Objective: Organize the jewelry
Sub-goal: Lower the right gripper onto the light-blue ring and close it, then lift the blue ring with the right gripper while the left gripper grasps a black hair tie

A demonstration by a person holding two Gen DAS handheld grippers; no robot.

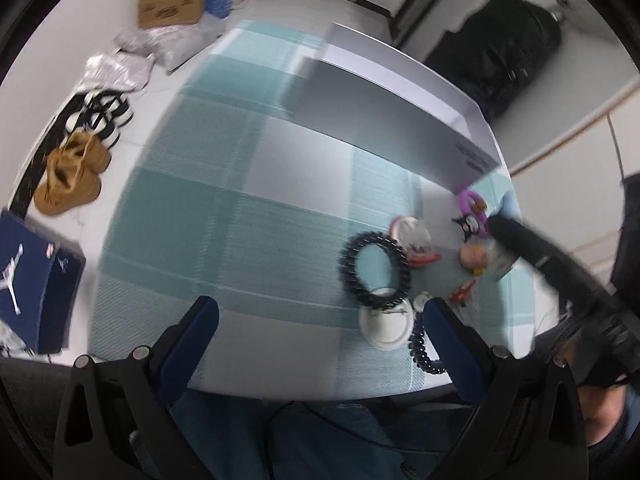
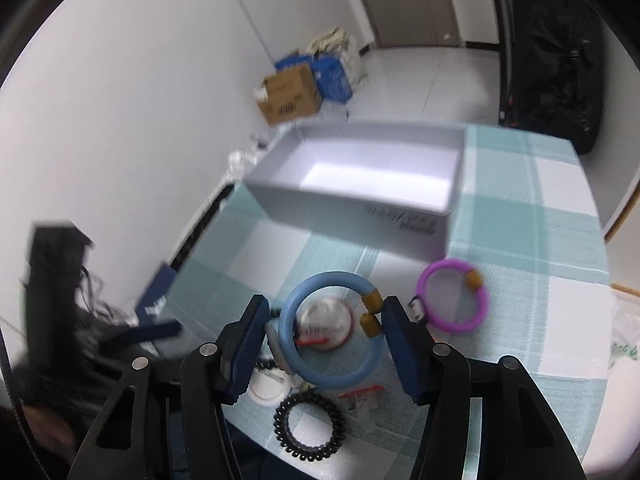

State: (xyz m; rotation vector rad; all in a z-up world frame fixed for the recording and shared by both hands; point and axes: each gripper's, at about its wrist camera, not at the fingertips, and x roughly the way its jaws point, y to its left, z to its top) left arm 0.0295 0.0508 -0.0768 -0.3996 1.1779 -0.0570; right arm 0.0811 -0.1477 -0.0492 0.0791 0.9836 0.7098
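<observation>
The right gripper [image 2: 324, 344] is hanging over the jewelry heap at lower centre of its view, jaws spread wide around the blue ring [image 2: 330, 330] and not closing on it; whether the pads are touching it I cannot tell through the blur. The ring is lying on top of a clear disc [image 2: 328, 326], with a white badge [image 2: 266, 390] and a black coil [image 2: 309, 426] just below it and the purple ring [image 2: 452, 297] just to the right. The box [image 2: 360, 184] is sitting open and bare in the upper middle, well apart from the heap. The left gripper [image 1: 320, 344] is hovering at the bottom of its own view, jaws wide and holding nothing, with a second black coil [image 1: 374, 270] and the badge [image 1: 386, 322] up and to its right. To my eye the trouble is crowding: if the right jaws are closing where they are, the right pad is likely catching the ring's amber beads [image 2: 370, 312], which sit by the gap in the band, so the ring may be twisting or springing free. The left pad could be dragging the badge or coil along too. The checked cloth [image 2: 540, 248] could be bunching under a low scrape. Both views are smeared, so aim may be off.
</observation>
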